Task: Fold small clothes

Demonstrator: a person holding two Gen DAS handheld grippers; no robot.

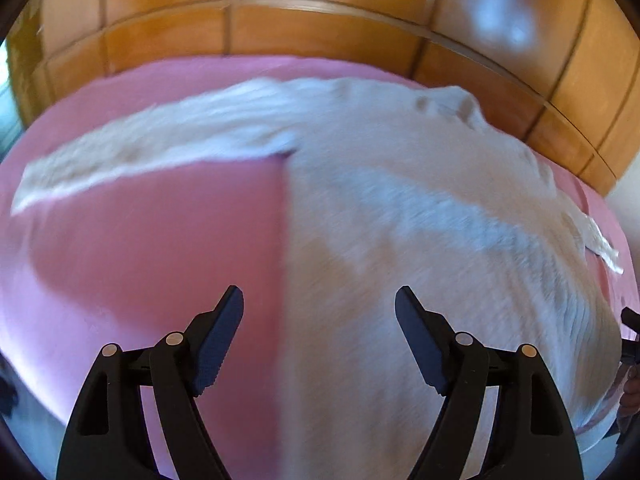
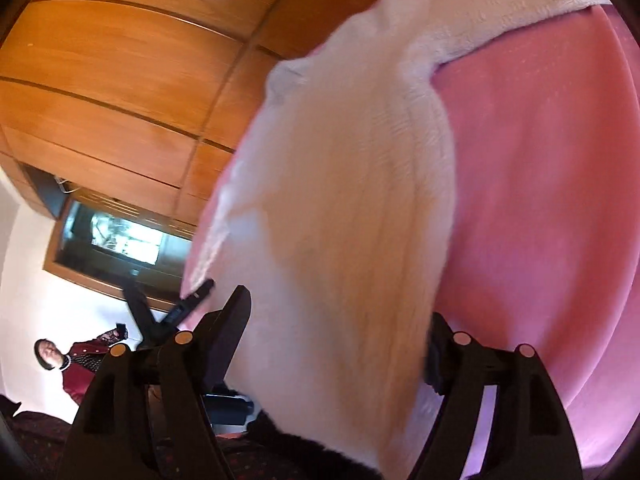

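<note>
A white knitted sweater (image 1: 420,216) lies spread on a pink bed sheet (image 1: 160,240), one sleeve (image 1: 152,148) stretched out to the left. My left gripper (image 1: 319,304) is open and empty, hovering over the sweater's left side edge. In the right wrist view the sweater (image 2: 340,208) fills the middle. My right gripper (image 2: 340,312) has its jaws wide apart on either side of the sweater's lower part; the right fingertip is hidden behind the cloth. The other gripper (image 2: 192,300) shows at the left in that view.
A wooden panelled headboard (image 1: 320,32) runs behind the bed. In the right wrist view a person in red (image 2: 76,360) stands by a white wall, under a dark screen (image 2: 120,240). A dark patterned cloth (image 2: 40,440) lies at the bottom left.
</note>
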